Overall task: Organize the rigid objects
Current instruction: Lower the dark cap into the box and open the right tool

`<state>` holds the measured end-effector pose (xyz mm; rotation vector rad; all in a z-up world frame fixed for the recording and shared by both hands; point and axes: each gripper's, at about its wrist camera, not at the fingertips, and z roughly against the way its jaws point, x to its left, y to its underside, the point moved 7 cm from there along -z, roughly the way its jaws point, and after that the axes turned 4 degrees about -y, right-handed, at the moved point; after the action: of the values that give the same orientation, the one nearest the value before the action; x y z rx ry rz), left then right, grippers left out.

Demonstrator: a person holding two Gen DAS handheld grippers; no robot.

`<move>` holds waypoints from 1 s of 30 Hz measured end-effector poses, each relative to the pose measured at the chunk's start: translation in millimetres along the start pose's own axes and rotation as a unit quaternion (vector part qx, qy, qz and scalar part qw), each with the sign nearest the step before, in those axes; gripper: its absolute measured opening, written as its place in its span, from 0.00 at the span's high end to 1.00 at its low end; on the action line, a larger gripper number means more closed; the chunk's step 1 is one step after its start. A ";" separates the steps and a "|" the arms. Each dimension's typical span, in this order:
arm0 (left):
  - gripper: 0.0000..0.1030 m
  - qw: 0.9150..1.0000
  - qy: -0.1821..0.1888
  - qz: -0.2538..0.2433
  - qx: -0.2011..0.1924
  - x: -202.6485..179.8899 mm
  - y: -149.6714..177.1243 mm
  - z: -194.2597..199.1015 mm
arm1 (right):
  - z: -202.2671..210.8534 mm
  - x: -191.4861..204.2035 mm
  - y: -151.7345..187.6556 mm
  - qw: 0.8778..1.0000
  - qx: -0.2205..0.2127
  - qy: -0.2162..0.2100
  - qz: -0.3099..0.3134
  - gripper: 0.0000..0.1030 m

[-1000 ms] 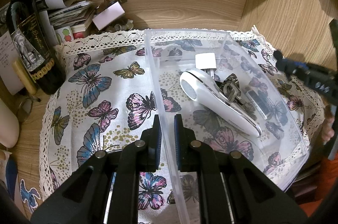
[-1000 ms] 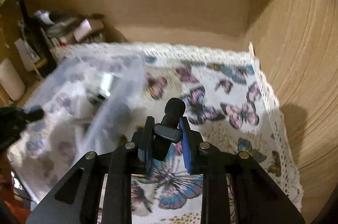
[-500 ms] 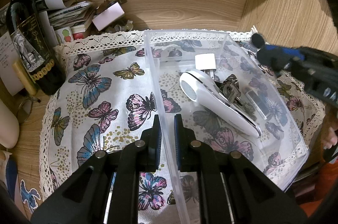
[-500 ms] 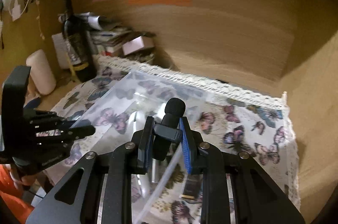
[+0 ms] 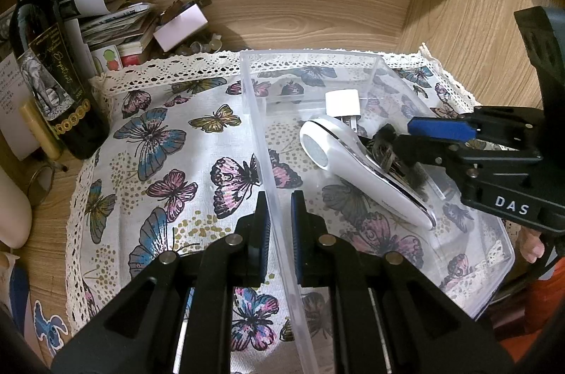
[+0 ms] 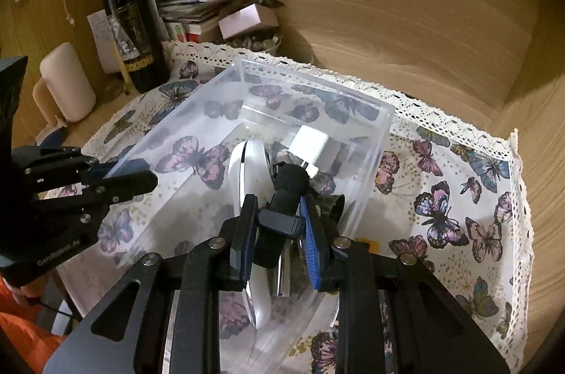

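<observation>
A clear plastic bin [image 5: 310, 54] [image 6: 317, 84] stands on the butterfly cloth [image 5: 159, 144]. My left gripper [image 5: 280, 197] [image 6: 141, 172] is shut on the bin's left wall. Inside lie a white handheld device [image 5: 353, 169] [image 6: 247, 169], a white charger plug [image 5: 342, 104] [image 6: 312, 144] and some keys [image 5: 383, 151]. My right gripper [image 6: 277, 201] [image 5: 402, 135] hangs over the bin's right half, pointing down into it. A small black clip microphone [image 6: 291, 179] with a foam head sits between its pads; the jaws are opening, the pads still touching it.
A dark wine bottle [image 5: 53, 84] [image 6: 130, 21] and a pile of papers and small boxes [image 5: 113, 21] crowd the back left. A cream cylinder [image 6: 67, 81] stands left of the cloth. Wooden walls close the back and right. A person's fingers [image 5: 529, 247] show behind the right gripper.
The right gripper swung from above the cloth on the right to over the bin, carrying the black microphone, and rolled a little. The left gripper and bin stayed still.
</observation>
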<state>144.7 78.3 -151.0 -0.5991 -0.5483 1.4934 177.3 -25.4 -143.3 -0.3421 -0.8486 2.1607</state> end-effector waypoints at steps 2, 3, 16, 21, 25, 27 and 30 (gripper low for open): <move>0.91 1.000 0.000 0.000 0.000 0.0 0.0 0.0 | 3.1 -0.8 -0.7 1.000 -0.004 0.003 0.000 0.71; 0.91 1.000 0.000 0.000 0.000 0.2 0.0 -0.1 | 4.6 -1.0 -1.1 1.000 -0.004 0.005 -0.001 0.70; 0.91 1.000 0.000 -0.001 0.000 0.0 0.1 -0.1 | 45.0 -31.1 -1.0 0.998 -0.043 0.040 -0.036 0.69; 0.91 1.000 0.000 -0.001 0.000 0.1 0.1 -0.1 | 52.4 -59.4 13.7 0.995 -0.038 0.070 -0.066 0.61; 0.91 1.000 -0.001 -0.001 0.000 0.2 0.3 -0.2 | 46.2 -75.9 33.3 0.993 -0.014 0.076 -0.092 0.61; 0.91 1.000 -0.002 -0.001 0.001 0.9 0.5 -0.2 | 40.2 -79.5 43.1 0.992 -0.001 0.073 -0.101 0.61; 0.91 1.000 -0.003 -0.001 0.001 1.8 0.6 0.3 | 29.9 -77.2 54.6 0.993 0.013 0.057 -0.107 0.61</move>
<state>144.1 80.1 -151.3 -0.5923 -0.5523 1.4948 183.0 -123.0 -160.0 -0.3404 -0.7564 1.9331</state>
